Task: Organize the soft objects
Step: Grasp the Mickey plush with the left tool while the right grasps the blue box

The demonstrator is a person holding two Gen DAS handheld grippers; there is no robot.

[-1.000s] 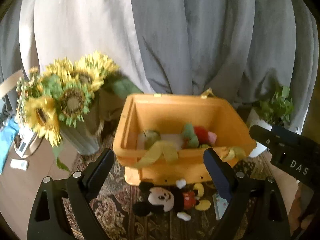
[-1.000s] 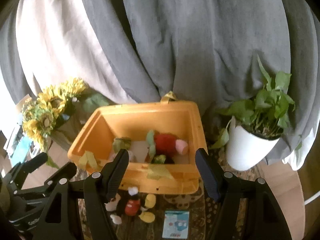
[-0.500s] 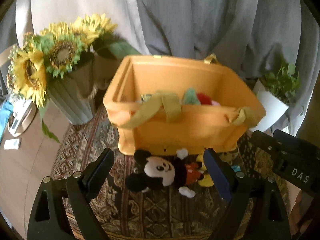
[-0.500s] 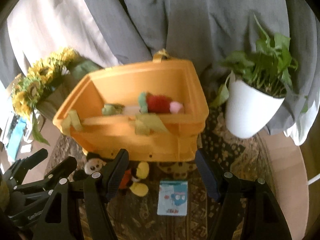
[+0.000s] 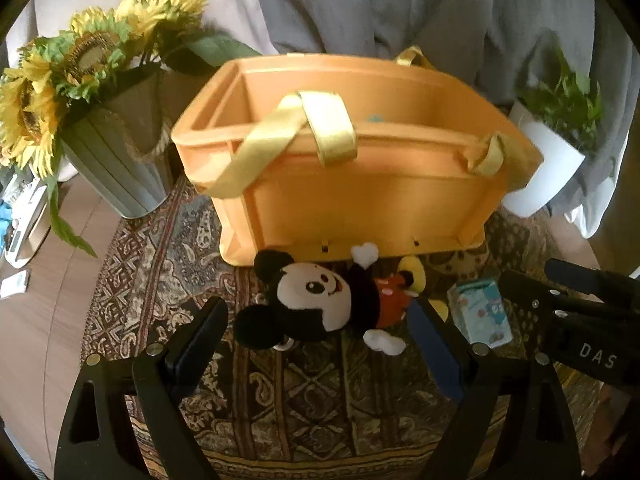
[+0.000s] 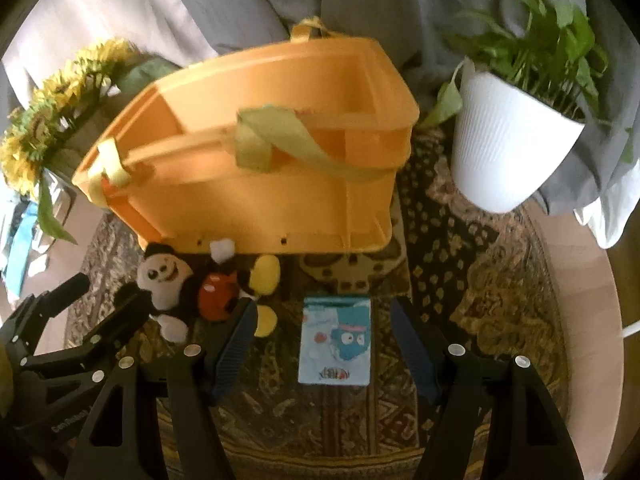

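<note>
Both grippers lowered; mouse plush (image 5: 320,300) lies sideways, red shorts.

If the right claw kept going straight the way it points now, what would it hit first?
Most likely the small blue packet, which lies flat on the rug between the open fingers of the right claw. Depth is hard to judge; nothing else appears in the way.

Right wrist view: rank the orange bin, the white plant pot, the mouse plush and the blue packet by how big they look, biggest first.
1. orange bin
2. white plant pot
3 and 4. mouse plush and blue packet: they look alike in size, and the packet lies nearer the camera, so I won't rank them.
</note>
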